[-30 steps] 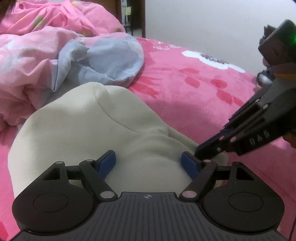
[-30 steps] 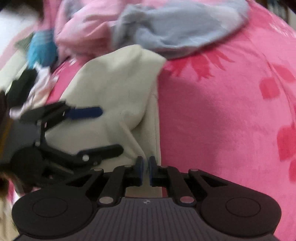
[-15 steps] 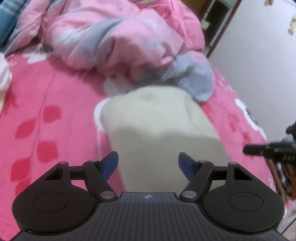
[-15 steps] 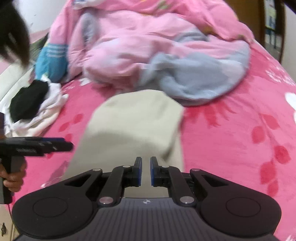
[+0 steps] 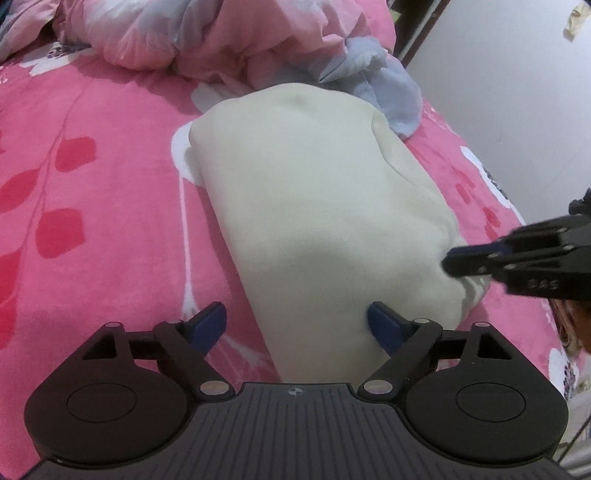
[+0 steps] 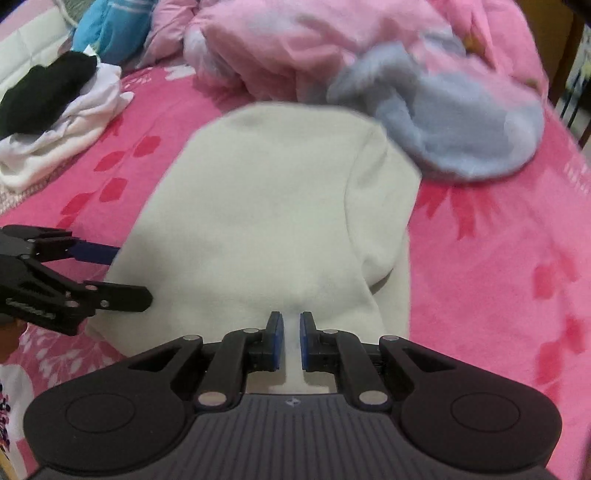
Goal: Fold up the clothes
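Garment [image 5: 314, 206]: cream, folded into a long block, lies mid-bed on the pink blanket [image 5: 92, 192], its far end touching the quilt [image 5: 207, 33]. Your left gripper [image 5: 295, 323] is opening, pads clear of the near-left corner between them. Your right gripper [image 6: 291, 339] pinches the near edge. Lift one-sided and the fold probably slumps open.

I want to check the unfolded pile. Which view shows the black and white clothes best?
The right wrist view: the black and white clothes lie heaped at the upper left on the pink bedspread. The left wrist view does not show them.
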Demonstrator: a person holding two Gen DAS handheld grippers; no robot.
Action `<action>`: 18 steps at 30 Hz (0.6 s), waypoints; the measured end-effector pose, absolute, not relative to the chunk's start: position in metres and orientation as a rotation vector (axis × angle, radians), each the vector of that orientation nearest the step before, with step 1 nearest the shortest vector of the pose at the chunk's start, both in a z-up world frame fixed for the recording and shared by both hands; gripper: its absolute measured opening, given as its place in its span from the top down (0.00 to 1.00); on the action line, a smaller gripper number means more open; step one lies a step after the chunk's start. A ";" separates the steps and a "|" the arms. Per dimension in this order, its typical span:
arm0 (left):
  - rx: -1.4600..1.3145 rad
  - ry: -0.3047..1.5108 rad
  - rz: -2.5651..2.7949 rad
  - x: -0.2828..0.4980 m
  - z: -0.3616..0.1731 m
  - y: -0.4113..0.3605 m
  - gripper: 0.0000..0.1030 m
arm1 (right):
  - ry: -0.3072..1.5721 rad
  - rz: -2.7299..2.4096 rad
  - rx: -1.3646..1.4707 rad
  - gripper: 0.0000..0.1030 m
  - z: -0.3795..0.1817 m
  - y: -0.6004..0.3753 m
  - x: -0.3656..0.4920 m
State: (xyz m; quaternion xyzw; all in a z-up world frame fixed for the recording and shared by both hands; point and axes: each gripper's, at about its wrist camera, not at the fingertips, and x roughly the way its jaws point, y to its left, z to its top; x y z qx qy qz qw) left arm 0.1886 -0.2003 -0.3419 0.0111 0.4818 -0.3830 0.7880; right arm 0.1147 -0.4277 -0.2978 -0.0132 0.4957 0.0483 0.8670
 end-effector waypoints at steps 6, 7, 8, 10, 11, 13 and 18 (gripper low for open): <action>-0.041 1.027 -0.795 0.180 -0.322 -0.190 0.27 | 0.983 0.213 -0.131 0.92 -0.280 -0.389 0.095; -0.051 1.028 -0.799 0.177 -0.321 -0.189 0.27 | 1.010 0.221 -0.162 0.92 -0.289 -0.383 0.096; -0.043 1.034 -0.801 0.174 -0.323 -0.190 0.27 | 1.031 0.211 -0.189 0.92 -0.304 -0.381 0.098; -0.013 1.048 -0.798 0.169 -0.333 -0.194 0.27 | 1.050 0.196 -0.188 0.92 -0.321 -0.380 0.104; -0.015 1.047 -0.794 0.169 -0.338 -0.195 0.26 | 1.052 0.191 -0.167 0.92 -0.324 -0.381 0.107; -0.036 1.060 -0.793 0.171 -0.343 -0.195 0.25 | 1.079 0.185 -0.181 0.92 -0.322 -0.379 0.112; 0.010 1.031 -0.813 0.169 -0.346 -0.196 0.22 | 1.106 0.198 -0.216 0.92 -0.325 -0.375 0.114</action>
